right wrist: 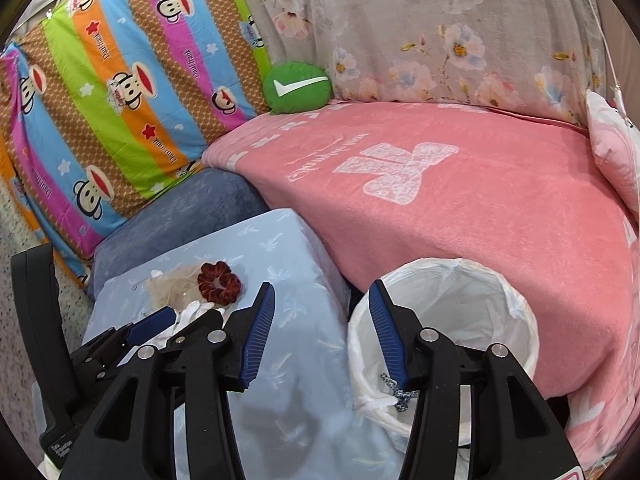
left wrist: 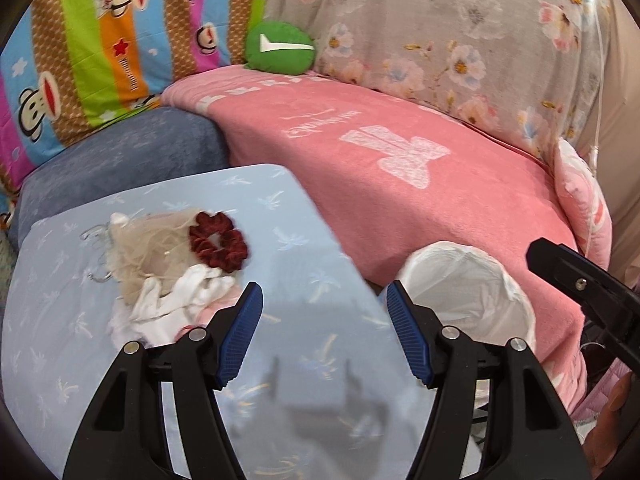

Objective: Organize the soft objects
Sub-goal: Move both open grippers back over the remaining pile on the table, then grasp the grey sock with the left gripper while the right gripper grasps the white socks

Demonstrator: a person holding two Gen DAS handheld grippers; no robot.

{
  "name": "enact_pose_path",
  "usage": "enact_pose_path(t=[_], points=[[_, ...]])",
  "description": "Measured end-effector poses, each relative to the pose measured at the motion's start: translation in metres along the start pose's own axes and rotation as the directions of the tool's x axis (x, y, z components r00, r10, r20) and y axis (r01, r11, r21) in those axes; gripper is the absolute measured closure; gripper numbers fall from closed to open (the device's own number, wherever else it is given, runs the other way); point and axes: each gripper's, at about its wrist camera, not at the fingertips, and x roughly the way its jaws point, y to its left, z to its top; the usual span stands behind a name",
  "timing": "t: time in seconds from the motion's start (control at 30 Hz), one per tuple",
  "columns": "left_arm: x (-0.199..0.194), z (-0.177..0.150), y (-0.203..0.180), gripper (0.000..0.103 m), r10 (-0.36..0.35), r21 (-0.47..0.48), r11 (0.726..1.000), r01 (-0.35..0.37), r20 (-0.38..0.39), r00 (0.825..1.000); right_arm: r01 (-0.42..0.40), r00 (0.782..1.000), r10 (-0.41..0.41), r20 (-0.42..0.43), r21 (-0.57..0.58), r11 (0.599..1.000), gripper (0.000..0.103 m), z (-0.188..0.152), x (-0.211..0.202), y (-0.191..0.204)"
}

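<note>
A dark red velvet scrunchie [left wrist: 218, 246] lies on a light blue cushion [left wrist: 304, 264], touching a beige mesh pouch [left wrist: 156, 254] and crumpled white cloth [left wrist: 176, 304]. My left gripper [left wrist: 322, 334] hovers open over the cushion, just right of that pile, with nothing between its fingers. My right gripper [right wrist: 320, 334] is open too, above the gap between the cushion [right wrist: 288, 264] and a white-lined bin [right wrist: 452, 320]. A small blue-and-white patterned item [right wrist: 396, 390] lies inside the bin by my right finger. The scrunchie [right wrist: 218, 282] and the left gripper [right wrist: 152, 326] show in the right wrist view.
A pink blanket [left wrist: 400, 168] covers the bed behind the bin [left wrist: 460, 284]. A green round plush with a white tick [left wrist: 280, 46] sits at the back, beside a striped monkey-print pillow [left wrist: 92, 48] and a floral quilt [left wrist: 460, 32]. A blue-grey cushion [left wrist: 132, 156] lies under the light blue one.
</note>
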Motion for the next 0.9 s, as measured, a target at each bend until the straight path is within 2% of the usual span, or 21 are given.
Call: enact_pose_path(t=[0.13, 0.2, 0.4, 0.6, 0.9], points=[[0.001, -0.007, 0.033, 0.04, 0.044, -0.057, 0.997, -0.045, -0.02, 0.999, -0.028, 0.999, 0.027, -0.031, -0.027, 0.999, 0.054, -0.008, 0.013, 0.023], [0.002, -0.011, 0.051, 0.034, 0.069, -0.087, 0.994, -0.072, -0.036, 0.997, -0.044, 0.998, 0.041, -0.051, -0.044, 0.998, 0.054, -0.013, 0.023, 0.038], [0.002, -0.022, 0.1, 0.03, 0.161, -0.126, 0.978, -0.167, -0.054, 0.985, -0.091, 0.991, 0.082, -0.11, -0.081, 0.993, 0.054, -0.027, 0.051, 0.077], [0.008, -0.033, 0.149, 0.03, 0.198, -0.199, 0.956, -0.214, -0.097, 0.975, -0.136, 0.98, 0.116, -0.161, -0.12, 0.983, 0.054, -0.037, 0.083, 0.119], [0.019, -0.045, 0.195, 0.03, 0.219, -0.261, 0.932, -0.251, -0.148, 0.965, -0.168, 0.966, 0.13, -0.224, -0.162, 0.972, 0.054, -0.045, 0.146, 0.17]])
